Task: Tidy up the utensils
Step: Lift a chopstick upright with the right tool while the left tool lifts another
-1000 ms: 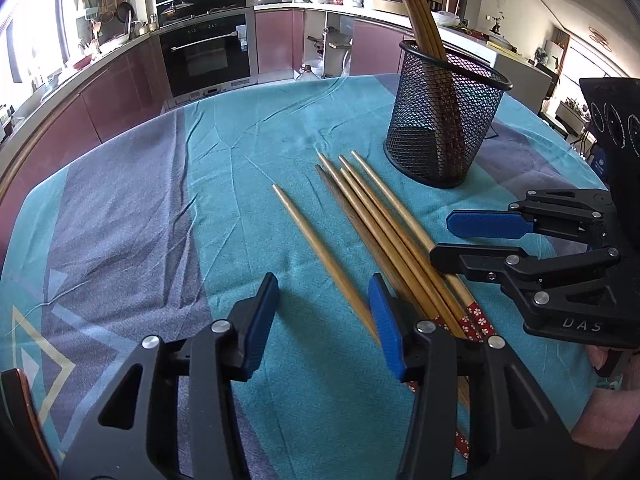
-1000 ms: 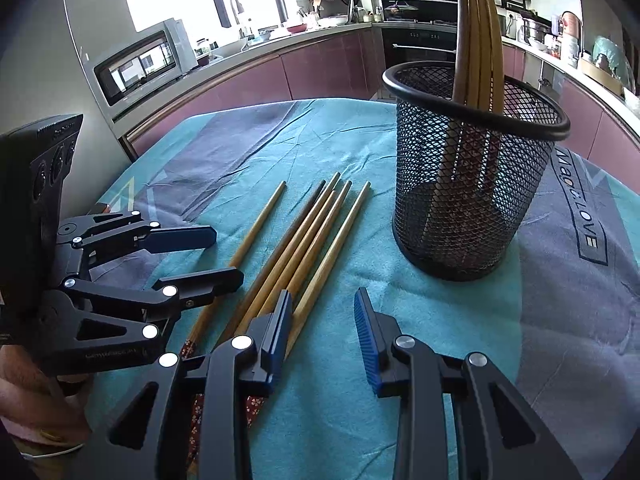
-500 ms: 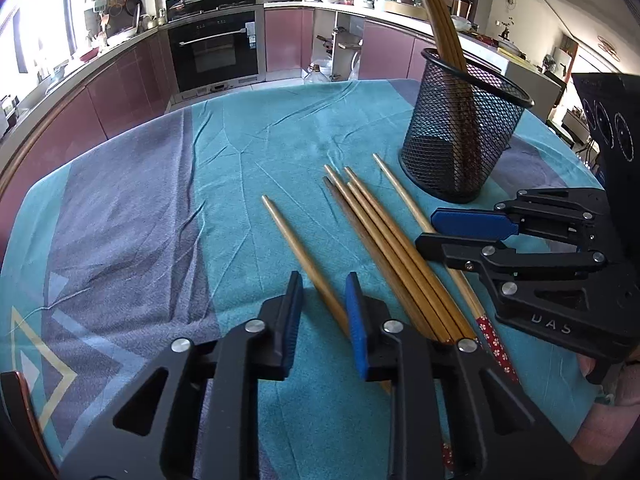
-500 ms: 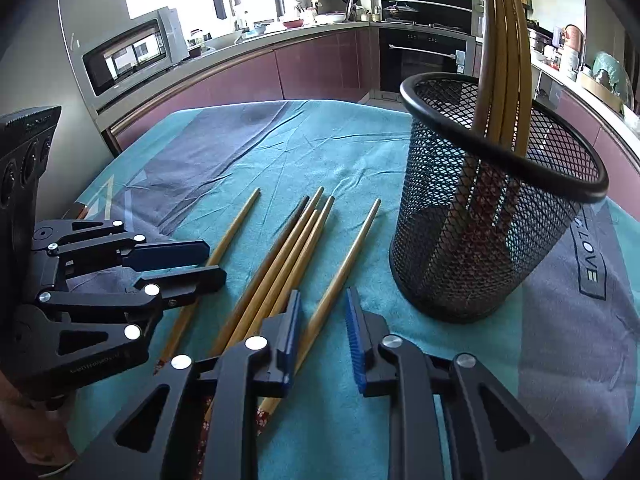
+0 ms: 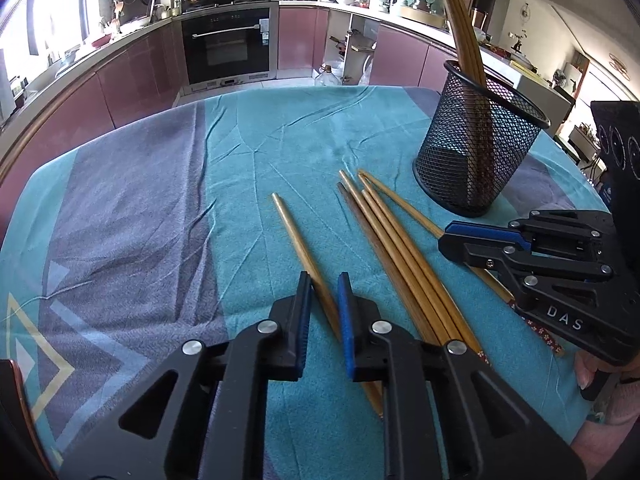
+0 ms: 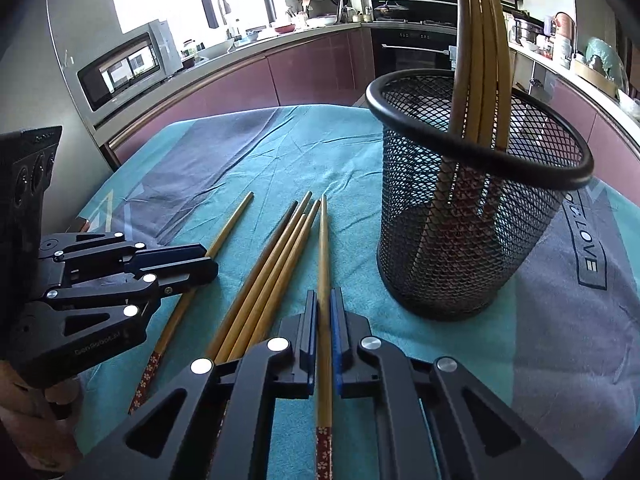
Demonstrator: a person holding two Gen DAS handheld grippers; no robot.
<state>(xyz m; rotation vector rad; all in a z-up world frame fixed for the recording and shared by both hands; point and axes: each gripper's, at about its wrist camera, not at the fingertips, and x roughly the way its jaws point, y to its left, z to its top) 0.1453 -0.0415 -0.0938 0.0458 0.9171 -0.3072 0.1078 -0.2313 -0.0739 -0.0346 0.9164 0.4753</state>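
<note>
Several wooden chopsticks lie on the teal cloth in front of a black mesh holder [image 5: 472,160] [image 6: 460,248], which has more chopsticks [image 6: 480,40] standing in it. My left gripper [image 5: 323,280] [image 6: 204,262] is closing around the lone left chopstick [image 5: 296,236] [image 6: 228,228]. A sliver of cloth still shows beside the stick. My right gripper [image 6: 324,296] [image 5: 448,242] is shut on the rightmost chopstick [image 6: 323,240] [image 5: 400,200], whose red patterned end sticks out behind the pads. A bundle of chopsticks [image 5: 384,232] [image 6: 280,248] lies between the two grippers.
The teal and grey tablecloth [image 5: 140,220] covers a round table. Its far edge faces maroon kitchen cabinets and a built-in oven [image 5: 226,44]. A microwave [image 6: 128,68] stands on the counter to the left. A hand [image 5: 600,376] holds the right gripper.
Both pairs of jaws have narrowed from wide apart. The left ones now flank the lone chopstick, and the right ones have clamped the rightmost one. The holder looks nearer in the right wrist view.
</note>
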